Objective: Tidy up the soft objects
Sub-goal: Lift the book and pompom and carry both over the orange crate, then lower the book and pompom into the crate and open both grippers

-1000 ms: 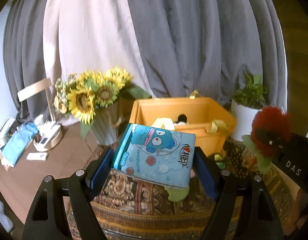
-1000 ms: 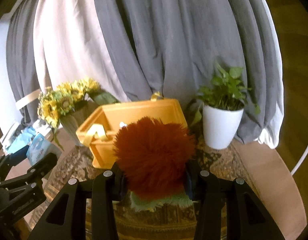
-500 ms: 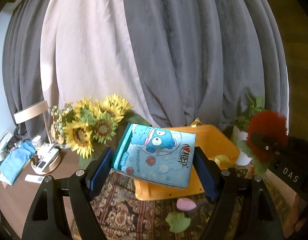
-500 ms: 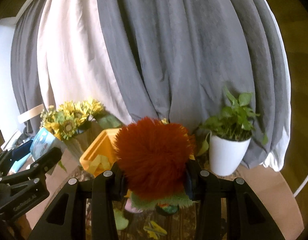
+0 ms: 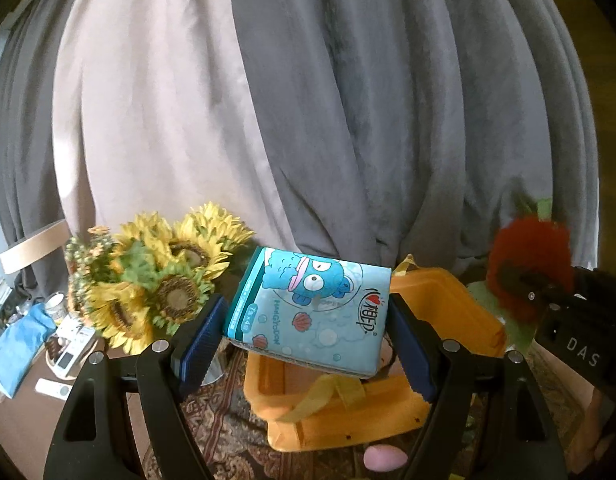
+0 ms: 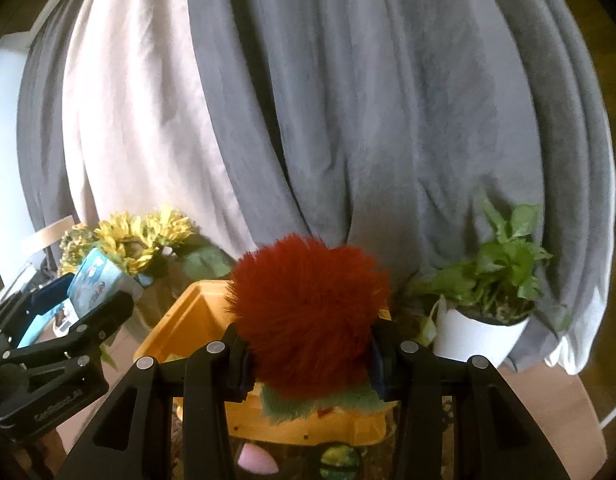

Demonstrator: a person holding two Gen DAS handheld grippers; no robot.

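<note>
Left gripper (image 5: 308,344) clamps blue tissue pack (image 5: 310,312) above orange bin (image 5: 460,300); right gripper (image 6: 308,364) clamps red fuzzy toy (image 6: 308,312) over it. Bin contents mostly hidden, perhaps yellow straps (image 5: 332,392).

The orange bin (image 5: 460,304) is largely hidden: in the left wrist view the blue tissue pack (image 5: 312,308) covers its middle, so what lies inside cannot be told. In the right wrist view the red fuzzy toy (image 6: 308,316) masks the bin's far wall and interior, and the pads pressing the toy are buried in its fur. A pink soft thing (image 5: 384,458) at six o'clock is cut by the lower edge and its shape is unclear. The small items (image 5: 63,356) at nine o'clock are too tiny to name. The sunflowers (image 6: 139,240) are blurred. The plant pot (image 6: 476,336) base sits behind the gripper frame.
</note>
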